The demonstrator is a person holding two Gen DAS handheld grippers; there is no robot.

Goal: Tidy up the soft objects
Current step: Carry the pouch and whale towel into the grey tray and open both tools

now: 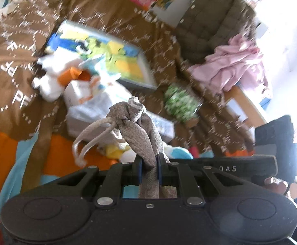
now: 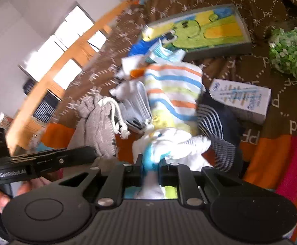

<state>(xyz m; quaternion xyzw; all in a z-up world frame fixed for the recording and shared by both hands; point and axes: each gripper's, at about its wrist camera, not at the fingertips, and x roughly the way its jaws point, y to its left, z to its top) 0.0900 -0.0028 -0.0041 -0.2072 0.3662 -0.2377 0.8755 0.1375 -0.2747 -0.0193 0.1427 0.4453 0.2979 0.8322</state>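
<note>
In the left wrist view my left gripper (image 1: pixel 149 163) is shut on a grey woven drawstring bag (image 1: pixel 136 126), whose knotted top and pale cord (image 1: pixel 91 136) stick out above the pads. In the right wrist view my right gripper (image 2: pixel 150 163) is shut on a bunch of white and blue soft cloth (image 2: pixel 168 143), lifted in front of a striped orange, blue and yellow towel (image 2: pixel 173 89). The same grey bag (image 2: pixel 99 122) hangs to the left there, above the left tool (image 2: pixel 46 161). A white plush (image 1: pixel 50 81) lies on the brown bedspread (image 1: pixel 21 40).
A framed colourful picture (image 1: pixel 107 51) lies flat on the bed. Beside it are a green patterned ball (image 1: pixel 181 100), a white box (image 2: pixel 242 100), a dark striped garment (image 2: pixel 215 122) and a plastic-wrapped pack (image 1: pixel 93 102). A brown padded chair (image 1: pixel 213 24) holds pink cloth (image 1: pixel 234 65). A wooden bed rail (image 2: pixel 66 77) runs at the left.
</note>
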